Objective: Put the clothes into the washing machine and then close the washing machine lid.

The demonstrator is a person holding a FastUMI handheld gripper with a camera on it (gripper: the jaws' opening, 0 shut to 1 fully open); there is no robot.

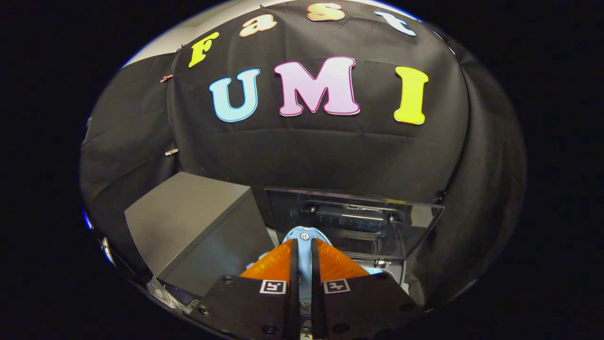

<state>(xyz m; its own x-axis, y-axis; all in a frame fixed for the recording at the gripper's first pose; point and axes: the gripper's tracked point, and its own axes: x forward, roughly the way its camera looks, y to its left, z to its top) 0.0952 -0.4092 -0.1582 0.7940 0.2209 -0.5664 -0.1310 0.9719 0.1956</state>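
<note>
Nearest, the gripper [302, 245] has its jaws drawn almost together, with only a narrow slot left between the two fingers [276, 264], and both press on one light blue cloth garment [304, 234]. The garment runs lengthwise along the slot, its long axis pointing straight ahead away from the gripper, and its rounded end sticks out just past the fingertips. One small white button [304, 236] sits on that end. A little more of the same blue cloth shows just beside the right finger, low down.

Just beyond the garment stands one washing machine [394, 274], its single clear dark-tinted lid [358, 212] raised and leaning back toward the black cloth wall [330, 151]. The garment's tip hangs in front of the lid, above the machine's opening. Beside the machine on the left sits one plain dark grey box [188, 222], close against it.
</note>
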